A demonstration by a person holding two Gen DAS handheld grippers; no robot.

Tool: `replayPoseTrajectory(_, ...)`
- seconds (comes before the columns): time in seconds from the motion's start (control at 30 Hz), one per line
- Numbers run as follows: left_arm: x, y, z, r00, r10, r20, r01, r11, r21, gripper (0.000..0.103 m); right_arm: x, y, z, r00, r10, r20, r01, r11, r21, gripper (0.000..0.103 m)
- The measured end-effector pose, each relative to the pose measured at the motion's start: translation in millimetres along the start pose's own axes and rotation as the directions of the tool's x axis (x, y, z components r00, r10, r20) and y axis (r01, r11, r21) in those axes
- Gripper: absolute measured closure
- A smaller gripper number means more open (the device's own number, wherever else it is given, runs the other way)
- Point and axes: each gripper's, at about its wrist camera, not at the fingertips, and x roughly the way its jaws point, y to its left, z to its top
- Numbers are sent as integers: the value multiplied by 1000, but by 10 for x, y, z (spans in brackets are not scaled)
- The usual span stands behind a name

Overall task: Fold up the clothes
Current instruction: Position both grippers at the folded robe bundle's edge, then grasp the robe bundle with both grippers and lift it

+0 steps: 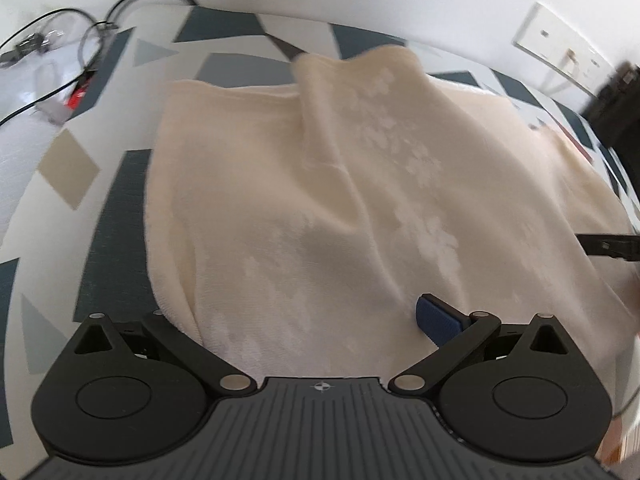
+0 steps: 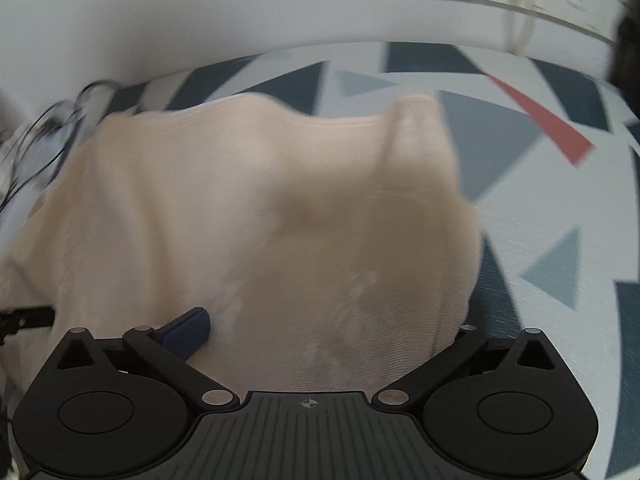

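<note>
Currently both hand-held grippers, left (image 1: 320, 312) and right (image 2: 316, 332), clamp the cream garment's (image 1: 320, 184) near edge; its length extends ahead.

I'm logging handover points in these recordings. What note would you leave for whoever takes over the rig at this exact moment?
Left gripper: jaws spread wide, cream garment draped across them; one blue pad shows, the other is under the cloth. A firm grip cannot be confirmed.
Right gripper: same, fabric over the jaws, one blue pad visible.
The garment lies bunched and partly lifted on the patterned tabletop; cables sit at the far left corner.
Done: no neat fold visible.
Left: flatten the garment and complete the folds.
</note>
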Motion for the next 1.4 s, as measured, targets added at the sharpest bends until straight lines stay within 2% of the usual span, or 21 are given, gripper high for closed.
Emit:
replayPoseTrajectory(0.1,68,-17,60,998,69,-13,-69,998,7,0,-8,-112,36,1000,10,9,-11,999,48,1)
replayPoseTrajectory(0.13,81,4,65,997,72,-5,-72,997,-2,0,-8,-140,46,1000,13,11,-14,998,57,1)
replayPoseTrajectory(0.27,103,4,65,995,100,15,-99,994,-35,0,63,16,27,998,-62,14,62,998,-22,1)
replayPoseTrajectory(0.4,127,18,94,995,103,12,-102,993,-56,0,108,198,7,998,-49,26,51,996,-71,1)
replayPoseTrajectory(0.5,93,-9,58,994,103,32,-101,993,-59,4,120,301,34,999,-8,38,11,996,-90,11)
replayPoseTrajectory(0.53,70,-24,45,994,102,39,-100,993,-55,7,117,334,45,999,-1,46,5,995,-101,23)
replayPoseTrajectory(0.57,44,-40,32,994,98,45,-95,994,-51,21,109,337,58,999,27,45,-23,996,-89,41)
replayPoseTrajectory(0.6,2,-58,29,997,64,43,-62,997,-49,42,100,341,71,998,54,44,-51,996,-78,51)
replayPoseTrajectory(0.63,-37,-73,25,999,32,40,-30,998,-49,51,92,344,85,996,82,43,-79,995,-66,58)
replayPoseTrajectory(0.67,-57,-71,18,999,11,33,-9,998,-59,59,96,344,87,993,114,29,-112,993,-47,60)
replayPoseTrajectory(0.77,-119,-53,-49,999,-36,26,38,995,-92,67,94,421,40,984,179,2,-179,983,-34,65)
replayPoseTrajectory(0.9,-296,-54,-265,997,-55,59,62,992,-113,71,40,560,-133,966,259,-6,-258,966,19,69)
replayPoseTrajectory(1.03,-686,45,-437,987,-65,149,86,987,-136,72,-198,670,-299,950,305,68,-310,948,75,71)
replayPoseTrajectory(1.17,-1095,229,-538,971,-27,237,67,985,-162,73,-595,769,-233,922,350,166,-362,931,45,73)
replayPoseTrajectory(1.27,-1396,396,-651,953,-19,303,81,978,-191,73,-879,909,-134,901,371,226,-377,926,-18,74)
replayPoseTrajectory(1.4,-1735,492,-876,934,23,356,65,970,-233,73,-1079,1125,-107,871,422,250,-418,906,-74,75)
